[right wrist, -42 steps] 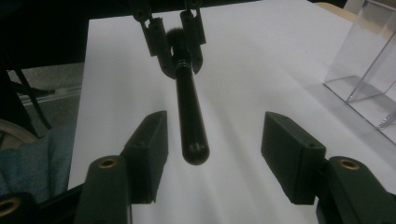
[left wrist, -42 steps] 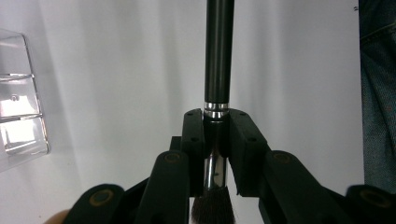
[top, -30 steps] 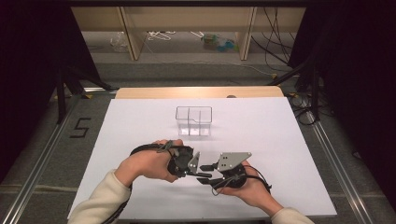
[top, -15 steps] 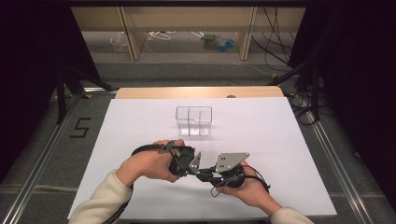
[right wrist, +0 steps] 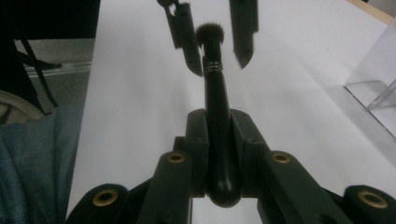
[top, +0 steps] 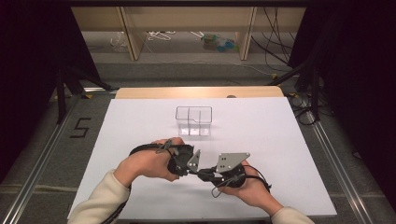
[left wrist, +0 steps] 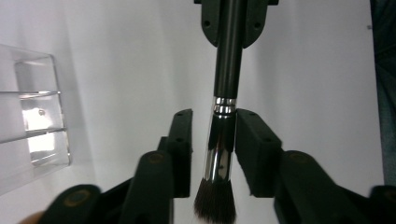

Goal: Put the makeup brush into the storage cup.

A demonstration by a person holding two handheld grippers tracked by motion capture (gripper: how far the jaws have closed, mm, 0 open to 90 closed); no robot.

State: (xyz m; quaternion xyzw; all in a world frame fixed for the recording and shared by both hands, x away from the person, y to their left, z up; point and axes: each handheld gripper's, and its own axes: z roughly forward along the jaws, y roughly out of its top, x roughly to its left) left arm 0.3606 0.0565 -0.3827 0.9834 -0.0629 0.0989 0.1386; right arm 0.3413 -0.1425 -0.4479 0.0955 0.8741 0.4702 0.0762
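A: Grippers at near edge of table (top: pixel 140 121)?
B: Yep. R gripper (right wrist: pixel 219 135) clamped on brush (right wrist: pixel 215 107) handle end. L gripper (left wrist: pixel 212 140) jaws just been opening, brush ferrule between them w/ a gap on one side, bristles toward L hand.
A: Farther out?
B: Clear organiser (top: pixel 194 120) near table centre, well apart from brush.

Makeup brush (left wrist: pixel 223 140): we see a slim black handle, a bright silver ferrule and a short tuft of dark bristles. It lies roughly level above the white table, bridging the two grippers. Its rounded handle end (right wrist: pixel 219 154) sits clamped between one pair of black pads; we find the ferrule between the other pair, a gap showing on one side.
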